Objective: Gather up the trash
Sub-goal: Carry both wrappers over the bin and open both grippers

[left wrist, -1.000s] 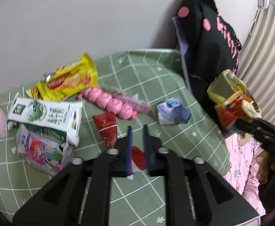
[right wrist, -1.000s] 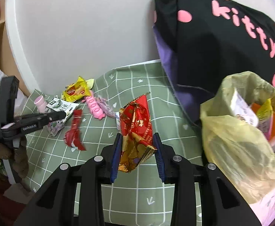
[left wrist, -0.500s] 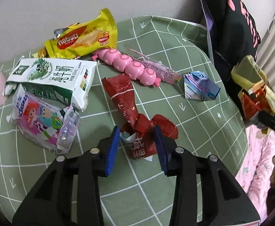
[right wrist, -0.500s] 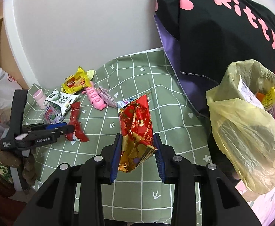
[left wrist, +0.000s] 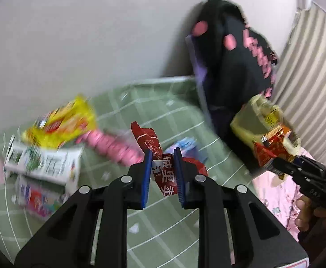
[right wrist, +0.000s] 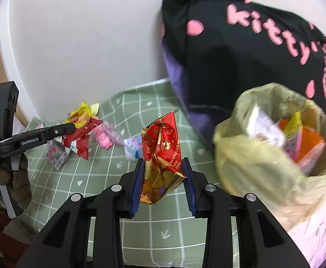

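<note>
Jaws of left gripper just closed on red snack wrapper, lifted clear of green checked cloth (earlier lying flat there). Right gripper pinching red-and-gold foil packet beside yellow trash bag. Milk carton, yellow wafer wrapper, pink candy string left near white wall; black cushion behind bag.

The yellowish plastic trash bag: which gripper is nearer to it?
Right. The right gripper is beside the yellowish plastic trash bag; the left gripper is across the cloth.
</note>
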Demonstrator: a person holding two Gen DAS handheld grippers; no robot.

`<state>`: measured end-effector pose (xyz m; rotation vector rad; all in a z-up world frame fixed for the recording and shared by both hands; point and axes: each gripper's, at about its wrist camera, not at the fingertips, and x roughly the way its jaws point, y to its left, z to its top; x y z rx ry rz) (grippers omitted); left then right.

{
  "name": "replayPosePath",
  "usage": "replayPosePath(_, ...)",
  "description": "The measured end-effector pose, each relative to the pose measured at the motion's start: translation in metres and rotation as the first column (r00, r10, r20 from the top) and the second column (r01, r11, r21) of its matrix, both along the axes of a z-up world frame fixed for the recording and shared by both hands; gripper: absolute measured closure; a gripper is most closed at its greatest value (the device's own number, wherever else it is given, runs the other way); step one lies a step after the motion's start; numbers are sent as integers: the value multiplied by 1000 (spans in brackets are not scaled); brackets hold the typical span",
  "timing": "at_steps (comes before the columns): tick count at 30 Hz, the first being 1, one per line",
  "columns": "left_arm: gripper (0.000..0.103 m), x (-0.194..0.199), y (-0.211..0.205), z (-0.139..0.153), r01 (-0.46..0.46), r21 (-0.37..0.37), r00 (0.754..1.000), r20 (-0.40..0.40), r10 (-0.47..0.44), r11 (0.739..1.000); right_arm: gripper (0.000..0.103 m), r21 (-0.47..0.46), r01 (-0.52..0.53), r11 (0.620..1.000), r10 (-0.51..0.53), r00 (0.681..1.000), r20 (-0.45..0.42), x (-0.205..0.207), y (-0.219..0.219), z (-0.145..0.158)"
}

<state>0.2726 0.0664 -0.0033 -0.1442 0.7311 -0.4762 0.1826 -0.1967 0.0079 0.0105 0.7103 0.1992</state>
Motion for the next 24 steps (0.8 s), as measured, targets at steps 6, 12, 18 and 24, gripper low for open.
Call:
replayPosePath(6,84,10,-52,70,139,-10,975,174,-135,990,71,-6,89,996,-88,989,115,-4,-37,51)
replayPosePath(12,84,23,-124,116,313,-54,923,251,-291,948,71,-34,276,961,-262,940,218,-13,-100,95)
replayPosePath(18,84,38,-199,111,440,-49,879,227,-419,897,71,-44,369,928,-356,916,187,-16,-163,102)
replayPosePath(24,84,56,-258,85,501,-33,859,143,-492,865,71,-59,365,929,-358,928,99,3,-192,76)
